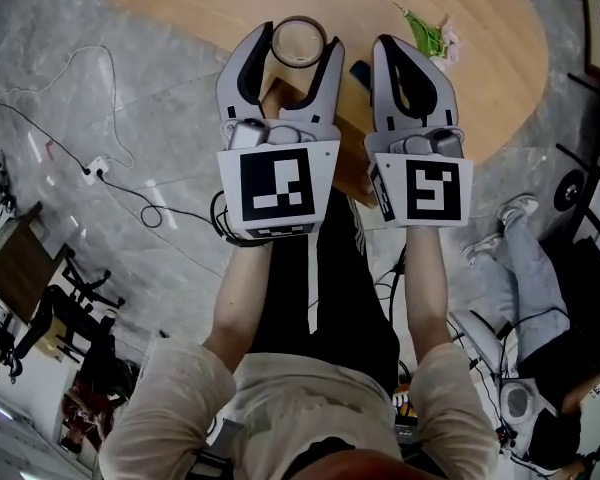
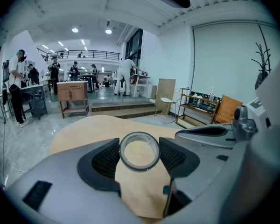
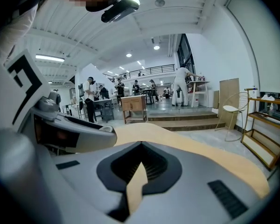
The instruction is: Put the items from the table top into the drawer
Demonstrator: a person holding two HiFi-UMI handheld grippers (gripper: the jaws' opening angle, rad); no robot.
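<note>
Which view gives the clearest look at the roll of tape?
The left gripper view: the roll of tape fills the middle, clamped between the pads of the left gripper. The head view shows it smaller, at that gripper's tips. The right gripper view shows none of it.

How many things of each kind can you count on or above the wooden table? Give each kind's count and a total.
2 grippers: left gripper, right gripper
1 tape roll, held in the left gripper
1 flower sprig
1 small dark item, too hidden to name
Total: 5
</note>
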